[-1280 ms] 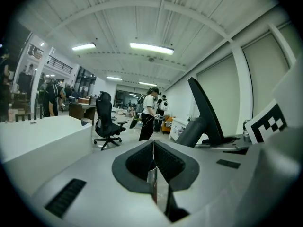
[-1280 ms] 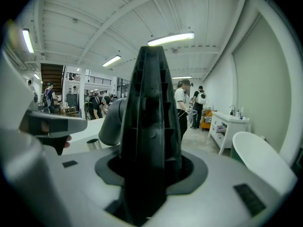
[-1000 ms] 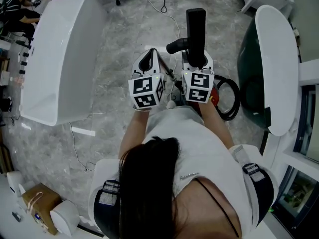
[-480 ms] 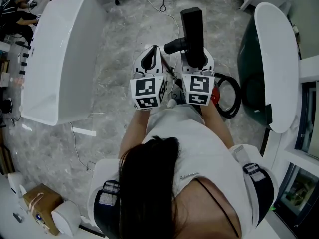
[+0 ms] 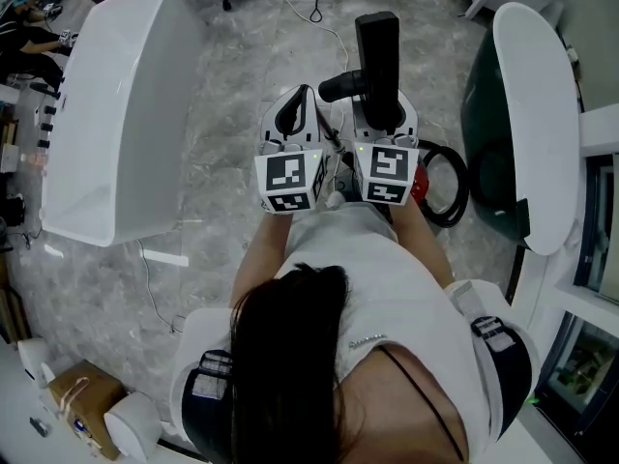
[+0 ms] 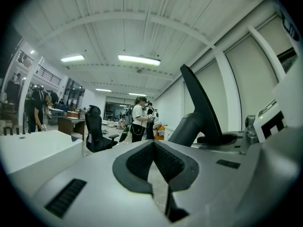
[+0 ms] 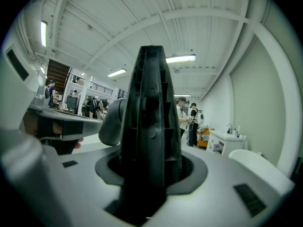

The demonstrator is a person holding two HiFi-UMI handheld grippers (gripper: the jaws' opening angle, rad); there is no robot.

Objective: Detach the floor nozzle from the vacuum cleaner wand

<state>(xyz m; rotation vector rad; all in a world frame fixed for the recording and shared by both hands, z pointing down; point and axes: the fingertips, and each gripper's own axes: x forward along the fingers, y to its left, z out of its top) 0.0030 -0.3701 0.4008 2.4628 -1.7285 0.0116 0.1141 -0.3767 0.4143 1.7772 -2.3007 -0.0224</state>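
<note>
My right gripper (image 5: pixel 382 114) is shut on the black floor nozzle (image 5: pixel 377 56), held up in front of the person in the head view. The nozzle's grey-black neck (image 5: pixel 338 87) sticks out to the left of it. In the right gripper view the nozzle (image 7: pixel 150 126) stands upright between the jaws and fills the gap, with its neck (image 7: pixel 111 124) at its left. My left gripper (image 5: pixel 295 114) is just left of the right one, shut and holding nothing; its pads (image 6: pixel 154 148) meet. The left gripper view shows the nozzle (image 6: pixel 201 103) to the right. I cannot make out the wand.
A coiled black hose (image 5: pixel 450 187) and a red vacuum part (image 5: pixel 416 184) lie on the marble floor below the right gripper. A long white table (image 5: pixel 116 114) stands at the left, a white oval table (image 5: pixel 537 114) at the right. Cables (image 5: pixel 324 17) trail ahead.
Both grippers and the nozzle have risen a little, staying side by side. The grip on the nozzle is the same, and the left jaws stay shut.
</note>
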